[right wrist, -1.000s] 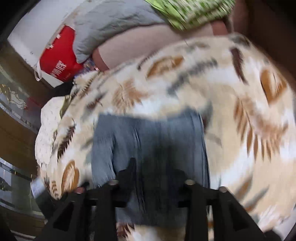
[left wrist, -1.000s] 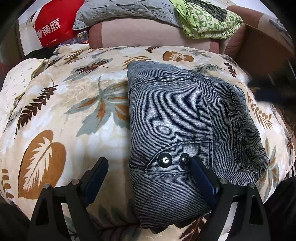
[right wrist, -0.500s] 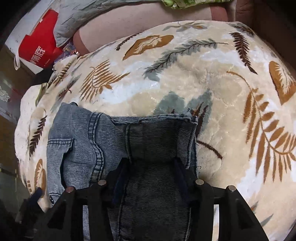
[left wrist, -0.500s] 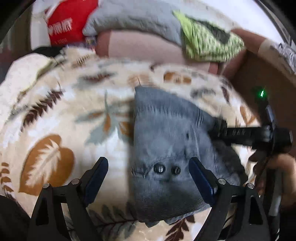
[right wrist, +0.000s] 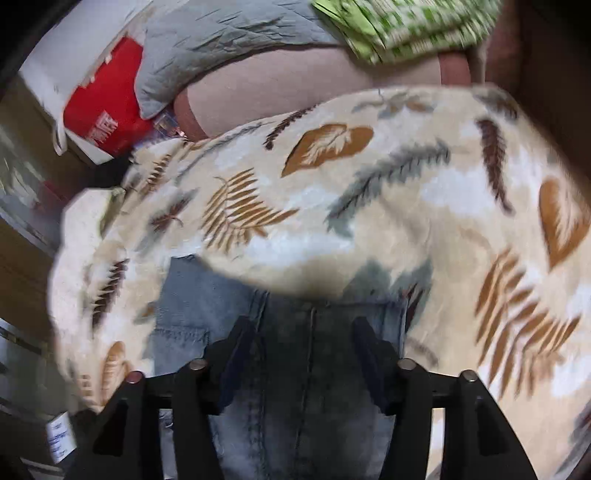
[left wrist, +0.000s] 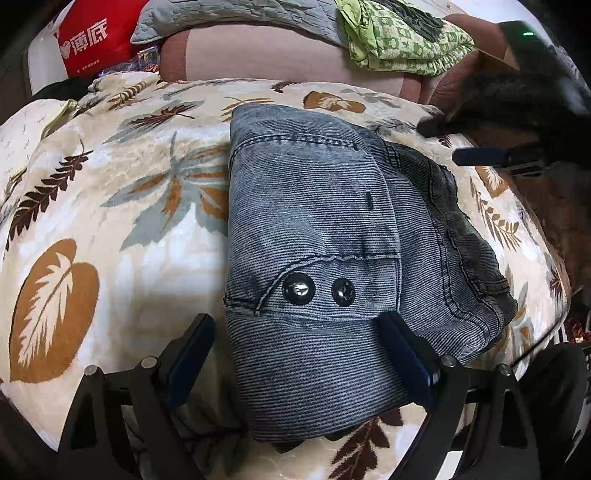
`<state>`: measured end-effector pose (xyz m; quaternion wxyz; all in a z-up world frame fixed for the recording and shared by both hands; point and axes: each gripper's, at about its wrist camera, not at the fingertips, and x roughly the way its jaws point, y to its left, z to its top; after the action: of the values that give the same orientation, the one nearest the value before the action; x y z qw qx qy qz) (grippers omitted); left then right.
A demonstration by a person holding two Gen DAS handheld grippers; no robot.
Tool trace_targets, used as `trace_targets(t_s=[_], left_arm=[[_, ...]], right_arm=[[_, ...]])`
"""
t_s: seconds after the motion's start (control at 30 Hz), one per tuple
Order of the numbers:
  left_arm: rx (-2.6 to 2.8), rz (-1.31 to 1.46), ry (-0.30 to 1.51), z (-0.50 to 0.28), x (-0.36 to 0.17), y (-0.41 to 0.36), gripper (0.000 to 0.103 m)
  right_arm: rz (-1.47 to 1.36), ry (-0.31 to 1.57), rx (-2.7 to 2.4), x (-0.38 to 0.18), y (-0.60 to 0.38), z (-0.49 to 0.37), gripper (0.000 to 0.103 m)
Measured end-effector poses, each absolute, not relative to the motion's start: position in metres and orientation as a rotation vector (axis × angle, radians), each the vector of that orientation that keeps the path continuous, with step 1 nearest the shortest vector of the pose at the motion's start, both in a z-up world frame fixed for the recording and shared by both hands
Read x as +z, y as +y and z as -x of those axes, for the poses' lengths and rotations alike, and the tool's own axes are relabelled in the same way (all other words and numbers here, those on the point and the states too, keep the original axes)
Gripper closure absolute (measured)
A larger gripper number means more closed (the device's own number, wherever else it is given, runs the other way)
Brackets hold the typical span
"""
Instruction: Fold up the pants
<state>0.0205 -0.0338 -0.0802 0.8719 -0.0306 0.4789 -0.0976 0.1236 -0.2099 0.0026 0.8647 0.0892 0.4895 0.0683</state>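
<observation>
The left gripper point(left wrist: 295, 354) is hovering with its fingers spread wide and gripping nothing. The folded grey denim pants point(left wrist: 332, 236) are lying on the leaf-print blanket point(left wrist: 110, 192), straight ahead of it and reaching in between its two fingers; the right finger is sitting over the cloth and the left finger is sitting over bare blanket. The right gripper point(right wrist: 303, 354) is showing in a blurred view, its fingers parted and empty, with the pants point(right wrist: 295, 387) lying beneath and between them. A red bag point(left wrist: 88, 33) is sitting far ahead to the left.
</observation>
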Motion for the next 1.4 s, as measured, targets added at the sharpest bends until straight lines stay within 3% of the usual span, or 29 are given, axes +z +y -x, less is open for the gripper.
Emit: trace_targets(t_s=[0.03,0.1,0.17,0.4,0.47,0.53,0.7,0.83,0.97,1.13,1.4], left_arm=[[-0.205,0.064,1.000,-0.020,-0.080,-0.033,0.011],[-0.206,0.055,0.996,-0.020,-0.081,-0.034,0.011],[-0.209,0.057,0.994,-0.020,-0.081,-0.033,0.011],[-0.211,0.075,0.991,-0.020,-0.080,-0.032,0.011],[-0.211,0.079,0.997,-0.021,-0.080,-0.032,0.011],[-0.218,0.105,1.002,-0.020,-0.076,-0.028,0.011],[-0.196,0.145,0.877,-0.010,-0.047,-0.019,0.011],[-0.211,0.116,1.016,-0.020,-0.082,-0.028,0.011],[-0.214,0.091,0.991,-0.017,-0.079,-0.031,0.011],[-0.219,0.089,0.990,-0.016,-0.081,-0.032,0.011],[-0.236,0.081,0.981,-0.016,-0.083,-0.032,0.010]], right_arm=[[-0.086,1.039,0.085,-0.004,-0.206,-0.130,0.038],[0.023,1.094,0.005,-0.031,-0.208,-0.141,0.028],[-0.122,1.128,0.012,-0.040,-0.226,-0.144,0.028],[-0.077,0.993,-0.008,-0.002,-0.211,-0.125,0.032],[-0.029,1.134,0.007,-0.041,-0.211,-0.134,0.029],[-0.130,1.139,0.017,-0.052,-0.223,-0.131,0.021],[-0.069,1.111,0.011,-0.035,-0.219,-0.125,0.021],[-0.053,1.046,0.042,-0.004,-0.204,-0.126,0.020],[0.054,1.047,0.169,0.016,-0.154,-0.143,0.020],[0.208,1.143,0.332,0.018,-0.069,-0.179,0.020],[0.394,1.506,0.324,-0.049,-0.001,-0.233,0.022]])
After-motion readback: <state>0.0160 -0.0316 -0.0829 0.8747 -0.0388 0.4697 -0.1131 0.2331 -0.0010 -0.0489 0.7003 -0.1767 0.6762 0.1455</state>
